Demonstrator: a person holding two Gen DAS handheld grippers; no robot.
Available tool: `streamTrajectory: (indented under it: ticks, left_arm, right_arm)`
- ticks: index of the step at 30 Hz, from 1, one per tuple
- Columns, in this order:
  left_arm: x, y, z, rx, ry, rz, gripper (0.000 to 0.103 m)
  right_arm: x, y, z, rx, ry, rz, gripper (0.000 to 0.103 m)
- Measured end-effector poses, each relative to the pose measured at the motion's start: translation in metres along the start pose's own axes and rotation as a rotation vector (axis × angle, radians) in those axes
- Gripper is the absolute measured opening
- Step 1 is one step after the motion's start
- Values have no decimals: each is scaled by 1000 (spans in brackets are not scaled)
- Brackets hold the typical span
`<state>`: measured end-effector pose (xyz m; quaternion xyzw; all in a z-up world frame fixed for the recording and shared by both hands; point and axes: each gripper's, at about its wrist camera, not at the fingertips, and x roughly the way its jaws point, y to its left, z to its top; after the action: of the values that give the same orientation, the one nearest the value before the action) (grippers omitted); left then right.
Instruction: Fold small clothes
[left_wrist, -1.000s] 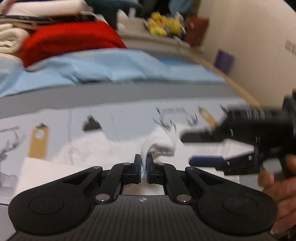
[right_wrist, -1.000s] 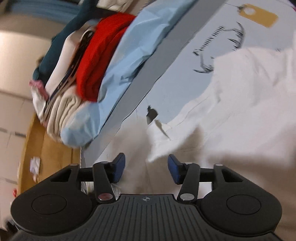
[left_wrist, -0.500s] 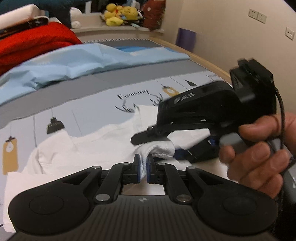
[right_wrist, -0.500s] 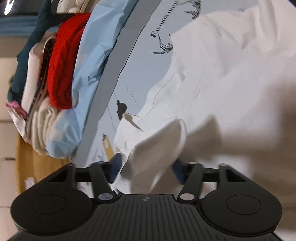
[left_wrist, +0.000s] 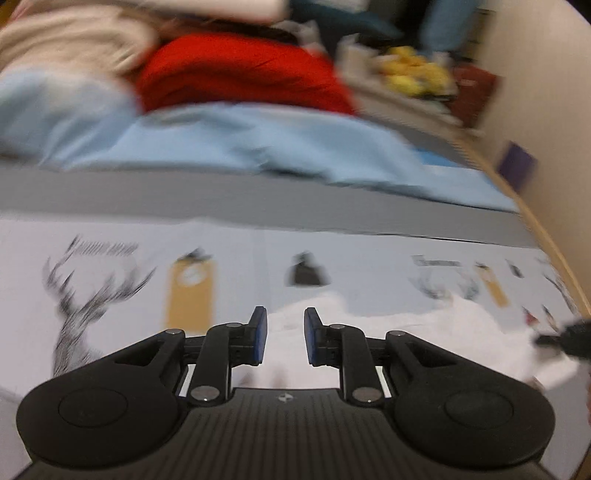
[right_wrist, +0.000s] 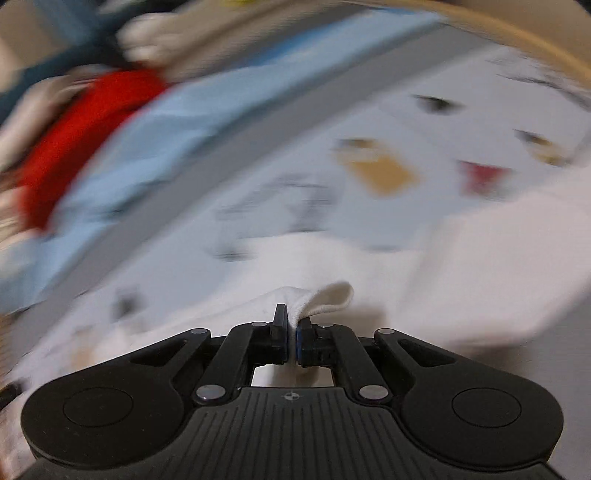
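Note:
A white garment (right_wrist: 480, 266) lies spread on a pale printed sheet (left_wrist: 110, 280). My right gripper (right_wrist: 291, 332) is shut on a ribbed white cuff (right_wrist: 325, 299) of that garment, which folds over just past the pads. My left gripper (left_wrist: 282, 332) hovers over the garment's (left_wrist: 443, 325) left end; its jaws are opening and nothing is between them. The right gripper's black tip (left_wrist: 569, 338) shows at the right edge of the left wrist view. Both views are motion-blurred.
Behind the sheet run a grey band (left_wrist: 258, 199) and a light blue cloth (left_wrist: 240, 144). A stack of folded clothes, with a red piece (left_wrist: 240, 70) and a cream piece (left_wrist: 66, 40), stands at the back. Yellow soft toys (left_wrist: 413, 74) and a beige wall (left_wrist: 546, 92) are at right.
The right gripper closed on the white cuff that the left gripper was holding. The left gripper let go, opened a little and swung left, away from the right one.

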<state>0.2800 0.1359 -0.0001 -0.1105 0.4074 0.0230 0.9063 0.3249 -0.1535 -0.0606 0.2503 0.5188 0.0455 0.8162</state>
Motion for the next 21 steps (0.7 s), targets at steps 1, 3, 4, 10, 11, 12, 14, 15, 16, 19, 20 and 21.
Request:
streamTrajectory:
  ticks: [1, 3, 4, 10, 11, 12, 14, 15, 16, 19, 20, 21]
  left_arm:
    - [8, 8, -1, -22, 33, 15, 22]
    - [22, 18, -4, -50, 94, 35, 22]
    - [29, 19, -7, -51, 121, 39, 25]
    - [64, 11, -21, -59, 192, -1, 40]
    - [69, 8, -23, -63, 194, -4, 40]
    - [76, 6, -25, -71, 197, -5, 40]
    - [89, 6, -28, -90, 203, 8, 40]
    - [94, 6, -28, -98, 202, 14, 41]
    - [100, 5, -28, -107, 199, 19, 41]
    - [115, 4, -29, -132, 207, 42, 42]
    - [118, 4, -28, -137, 207, 42, 42]
    - [122, 4, -28, -137, 209, 44, 42]
  right_arm:
    - [1, -7, 2, 21, 5, -4, 4]
    - [4, -10, 3, 23, 29, 31, 4]
    - [3, -9, 2, 7, 24, 38, 4]
    - [5, -4, 3, -8, 30, 47, 4]
    - [8, 0, 0, -15, 34, 50, 4]
    - [9, 1, 0, -19, 39, 57, 4]
    - [8, 5, -1, -28, 40, 62, 4]
    - [8, 6, -2, -31, 42, 62, 4]
    - [9, 6, -2, -34, 46, 66, 4]
    - [11, 8, -3, -46, 56, 76, 4]
    - [12, 9, -3, -50, 58, 77, 4]
    - [12, 10, -4, -54, 60, 79, 4]
